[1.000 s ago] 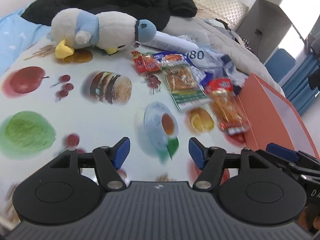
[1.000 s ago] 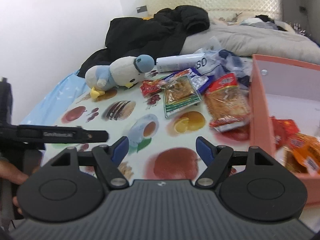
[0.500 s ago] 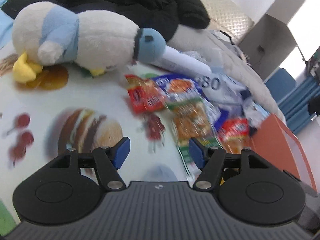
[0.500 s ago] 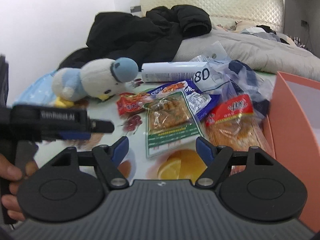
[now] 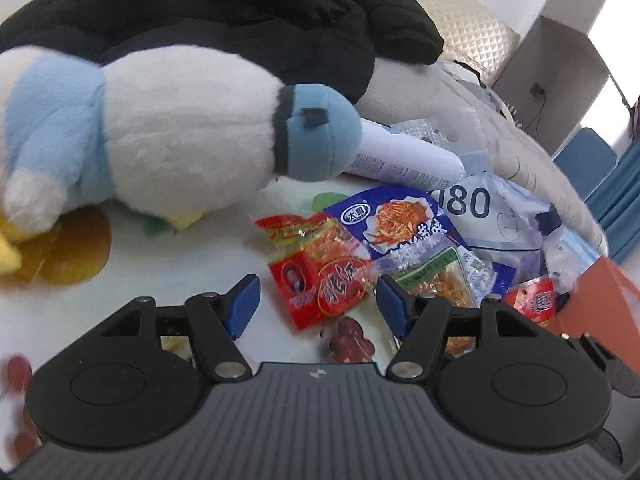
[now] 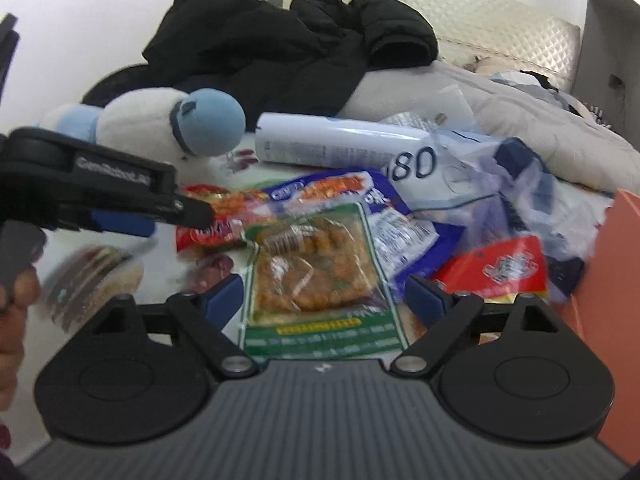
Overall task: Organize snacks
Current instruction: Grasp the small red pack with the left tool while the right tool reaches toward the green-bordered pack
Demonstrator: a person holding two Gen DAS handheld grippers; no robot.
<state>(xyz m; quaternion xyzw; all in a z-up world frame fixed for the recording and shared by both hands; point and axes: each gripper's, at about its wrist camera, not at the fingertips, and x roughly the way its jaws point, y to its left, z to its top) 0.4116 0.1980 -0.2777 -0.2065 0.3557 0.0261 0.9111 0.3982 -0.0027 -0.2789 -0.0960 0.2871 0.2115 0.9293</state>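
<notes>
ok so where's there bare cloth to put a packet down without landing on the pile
The freest patch is the printed cloth below the plush penguin, left of the red snack packet. Another shows around the burger print, left of the green-edged packet. It is crowded from those packets across to the orange box, where packets and the clear bag overlap.

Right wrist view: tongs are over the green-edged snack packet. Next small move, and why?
Probably ease the right tongs down and close on the green-edged packet. Their jaws have just been opening, and stand wide with the packet lying flat between them, pads not yet pressing it. The orange box sits just to the right for the drop. The left tongs hover open over the red packet.
</notes>
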